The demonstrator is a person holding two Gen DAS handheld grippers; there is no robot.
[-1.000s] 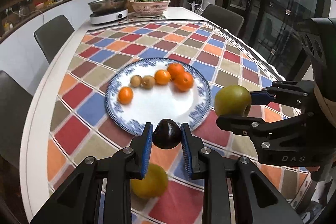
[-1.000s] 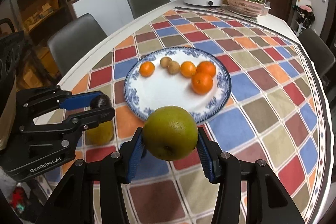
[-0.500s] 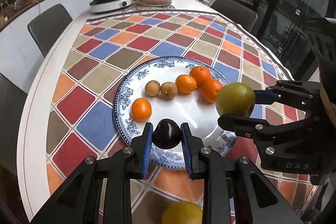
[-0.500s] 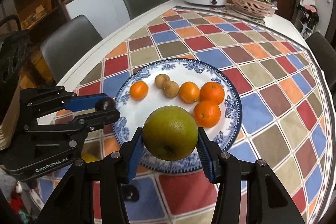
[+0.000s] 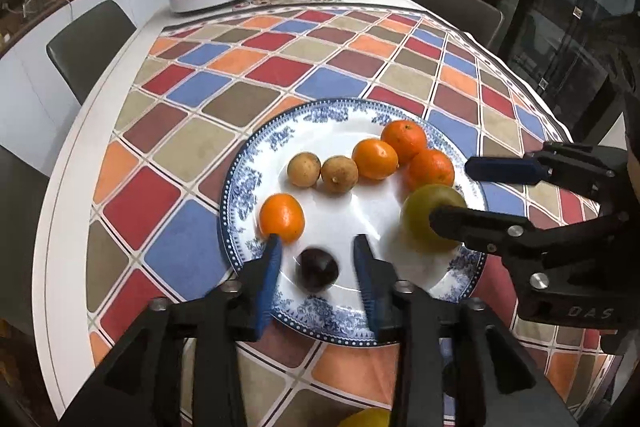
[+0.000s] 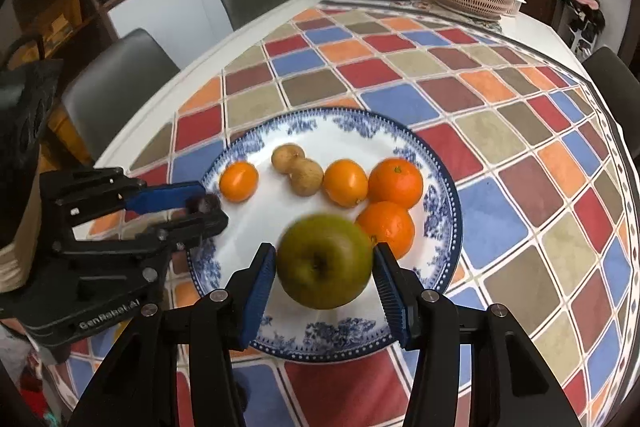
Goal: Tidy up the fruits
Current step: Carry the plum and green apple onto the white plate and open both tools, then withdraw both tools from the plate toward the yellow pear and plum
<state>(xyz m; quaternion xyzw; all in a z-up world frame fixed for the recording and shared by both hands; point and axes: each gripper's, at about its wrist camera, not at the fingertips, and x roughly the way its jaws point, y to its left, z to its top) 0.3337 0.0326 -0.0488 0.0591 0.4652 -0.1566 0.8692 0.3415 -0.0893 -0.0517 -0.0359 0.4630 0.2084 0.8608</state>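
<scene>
Opening within the last half second, the left gripper (image 5: 316,251) freed the dark round fruit (image 5: 318,269), which lay blurred between its parted jaws at the plate's (image 5: 340,119) 6 o'clock edge. The right gripper (image 6: 325,267) stayed closed around the green apple (image 6: 324,261).
</scene>
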